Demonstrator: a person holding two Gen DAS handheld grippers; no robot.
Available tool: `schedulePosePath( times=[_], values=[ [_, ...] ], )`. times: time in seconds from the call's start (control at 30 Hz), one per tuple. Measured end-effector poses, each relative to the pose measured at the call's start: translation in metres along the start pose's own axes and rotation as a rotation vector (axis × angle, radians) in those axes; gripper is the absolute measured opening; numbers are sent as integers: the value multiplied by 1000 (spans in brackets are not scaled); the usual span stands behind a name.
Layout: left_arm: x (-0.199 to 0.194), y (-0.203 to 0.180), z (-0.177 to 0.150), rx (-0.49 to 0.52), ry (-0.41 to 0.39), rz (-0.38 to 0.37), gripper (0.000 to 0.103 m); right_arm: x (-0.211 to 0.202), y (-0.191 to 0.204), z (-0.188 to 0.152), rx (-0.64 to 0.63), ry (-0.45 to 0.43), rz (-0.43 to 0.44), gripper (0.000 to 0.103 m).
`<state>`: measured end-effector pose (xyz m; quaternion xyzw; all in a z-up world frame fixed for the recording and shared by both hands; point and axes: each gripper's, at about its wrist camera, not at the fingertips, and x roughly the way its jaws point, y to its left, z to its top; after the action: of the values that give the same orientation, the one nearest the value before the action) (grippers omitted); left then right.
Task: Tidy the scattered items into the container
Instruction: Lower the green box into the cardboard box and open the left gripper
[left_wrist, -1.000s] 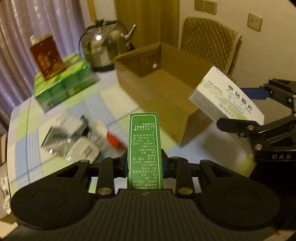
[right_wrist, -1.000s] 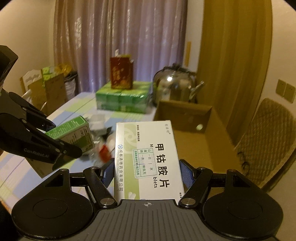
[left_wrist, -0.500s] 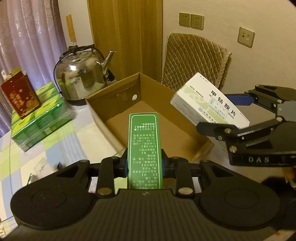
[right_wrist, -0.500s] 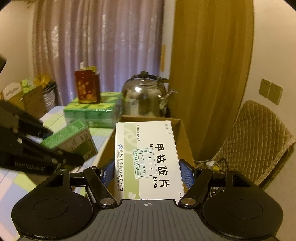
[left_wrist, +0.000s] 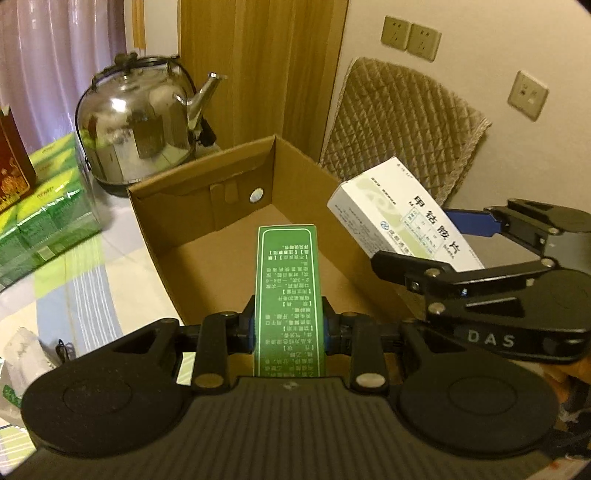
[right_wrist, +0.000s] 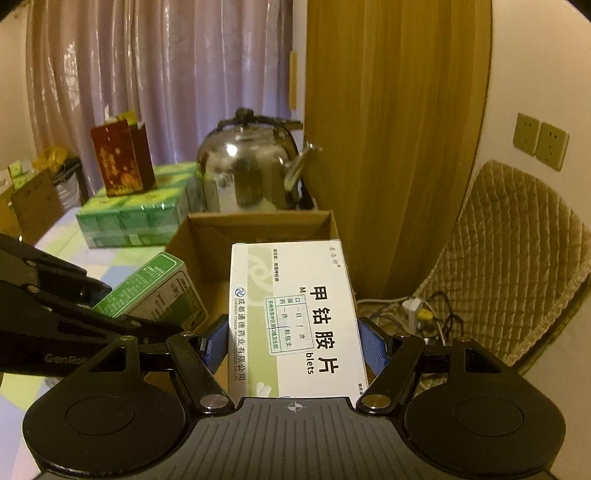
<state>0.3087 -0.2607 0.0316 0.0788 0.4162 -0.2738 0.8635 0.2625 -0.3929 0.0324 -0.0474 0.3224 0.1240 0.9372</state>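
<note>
- The cardboard box (left_wrist: 236, 251) is the container. In the left wrist view it fills the middle, open at the top, with its far inner wall toward 12 o'clock. The stretch of floor that shows is bare brown board, so as far as can be seen nothing has been put in yet.
- The steel kettle (left_wrist: 136, 122) stands behind the box at about 10 o'clock, and a shrink-wrapped stack of green cartons (left_wrist: 44, 210) lies at 9 o'clock. Neither looks like part of the scatter.
- The white medicine box (right_wrist: 295, 317) is clamped across its width by the right gripper (right_wrist: 293, 345), whose blue pads press its two long sides. Its long axis runs straight ahead along the fingers, toward 12 o'clock. In the left wrist view it hangs at 2 o'clock, over the right-hand wall of the cardboard box.
- The green medicine box (left_wrist: 288, 299) is pinched on its narrow faces by the left gripper (left_wrist: 290, 330), with the jaws drawn in close. Its long axis points to 12 o'clock, and its free end reaches over the open box.
- A crumpled white packet (left_wrist: 22, 350) lies on the checked tablecloth (left_wrist: 85, 280) at 8 o'clock, not yet collected.
- My reading is that the task is at an early stage. Two boxes are carried to the container and neither is released. What remains is to lower and let go of both, then fetch whatever is left on the table, most of which is out of view here.
</note>
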Motion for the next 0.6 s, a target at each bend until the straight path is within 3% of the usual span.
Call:
schedulePosePath(
  times=[0.3,0.6],
  values=[
    [33,4,-4,-2,42,6,26,16,-9,-7,2,11,-16,69],
    [20,11,-4,16,4,57,29,18,-4,-9,-2,14,5,69]
  ],
)
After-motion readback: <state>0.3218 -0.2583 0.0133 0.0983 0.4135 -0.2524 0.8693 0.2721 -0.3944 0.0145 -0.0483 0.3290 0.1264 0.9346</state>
